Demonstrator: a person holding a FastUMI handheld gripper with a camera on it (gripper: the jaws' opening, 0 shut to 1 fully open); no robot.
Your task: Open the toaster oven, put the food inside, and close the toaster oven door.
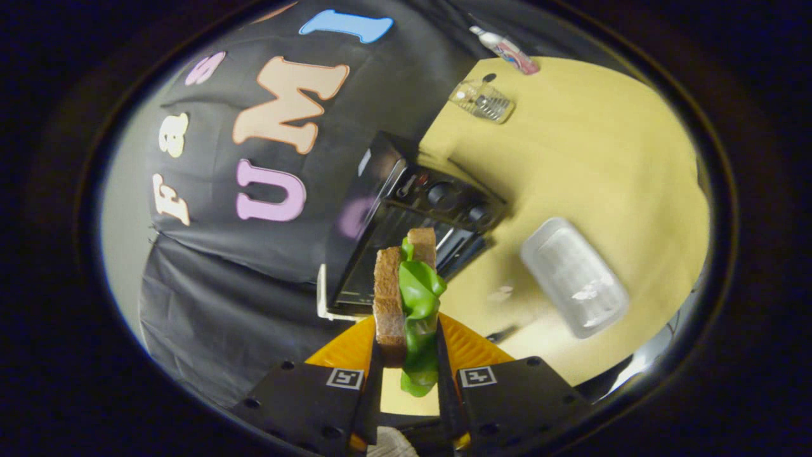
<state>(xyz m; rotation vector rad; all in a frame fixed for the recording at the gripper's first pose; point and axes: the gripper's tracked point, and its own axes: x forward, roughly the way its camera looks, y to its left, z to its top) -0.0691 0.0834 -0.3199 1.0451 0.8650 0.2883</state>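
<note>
1. Gripper (406, 374) clamped on a sandwich (406, 298) of two brown bread slices with green lettuce between; both fingers pressed against its sides, one on each bread face.
2. Sandwich held off the table, standing on edge between the fingers, with lettuce bulging out past the bread toward the camera.
3. Orange ridged plate (469, 346) directly beneath the held sandwich, lying on the yellow table (590, 158) just ahead of the fingers.
4. Black toaster oven (412, 216) beyond the sandwich, set against the black cloth booth wall (209, 304) at the table's far edge; control knobs visible along one side of its front, glass door panel beside them. Cannot tell from this angle whether the door is open or closed.
5. Clear rectangular plastic container (574, 276) on the table beside the plate, apart from the oven.
6. Small clear ribbed glass (482, 100) lying near a far corner of the table, with a pink and white bottle (505, 49) just past it at the edge.
</note>
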